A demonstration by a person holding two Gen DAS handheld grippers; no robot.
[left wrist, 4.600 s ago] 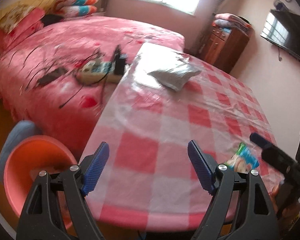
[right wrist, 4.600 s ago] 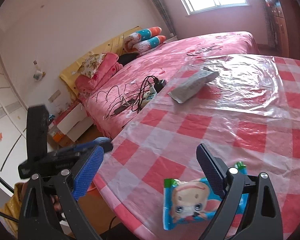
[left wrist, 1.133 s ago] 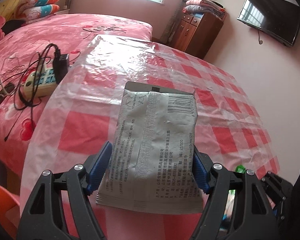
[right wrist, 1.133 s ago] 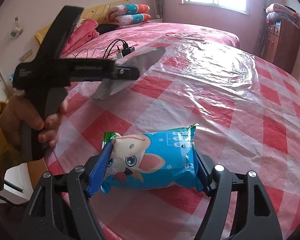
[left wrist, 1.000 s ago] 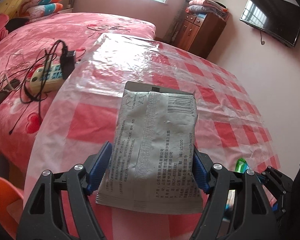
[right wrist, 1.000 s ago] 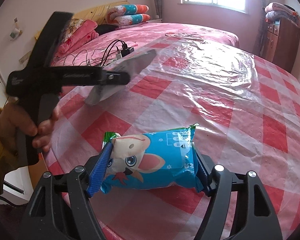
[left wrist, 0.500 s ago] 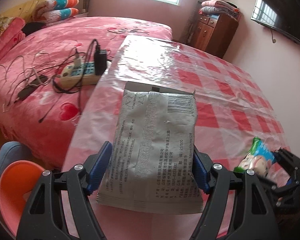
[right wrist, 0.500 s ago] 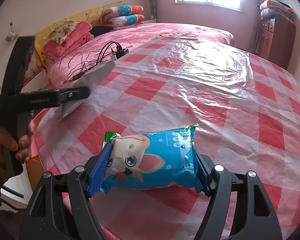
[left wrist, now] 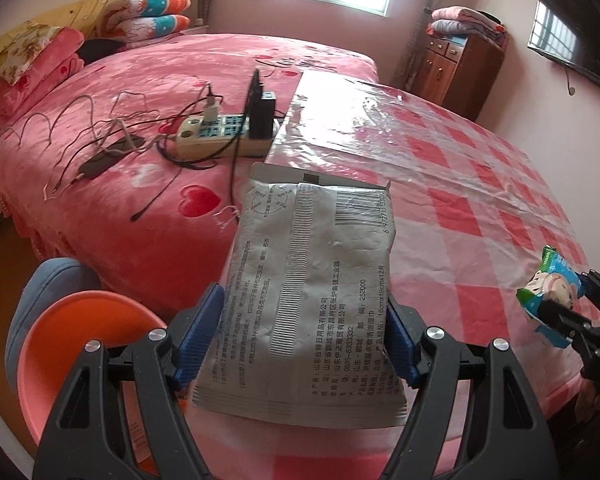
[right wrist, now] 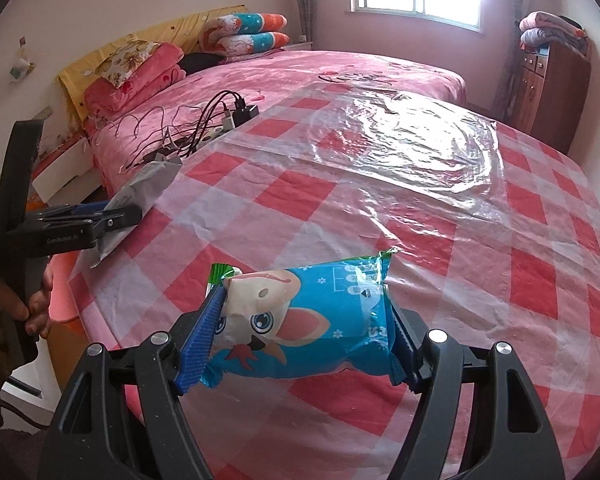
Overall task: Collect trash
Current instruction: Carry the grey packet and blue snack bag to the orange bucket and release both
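My left gripper (left wrist: 300,344) is shut on a flat grey printed packet (left wrist: 312,280) and holds it in the air over the left edge of the checked table (left wrist: 480,208). The packet (right wrist: 140,192) and left gripper (right wrist: 100,224) also show in the right wrist view. My right gripper (right wrist: 304,332) is shut on a blue cartoon snack pack (right wrist: 308,320), held above the table's near edge; it also shows in the left wrist view (left wrist: 552,296). An orange bin (left wrist: 80,344) stands on the floor below and left of the left gripper.
A pink bed (left wrist: 180,80) abuts the table on the left, with a power strip (left wrist: 220,136) and tangled cables on it. A wooden cabinet (left wrist: 460,68) stands at the back. A TV (left wrist: 572,48) hangs on the right wall.
My left gripper has swung left with the grey packet, from over the table toward its left edge, bringing the orange bin into view. The right gripper keeps holding the blue pack nearly still.
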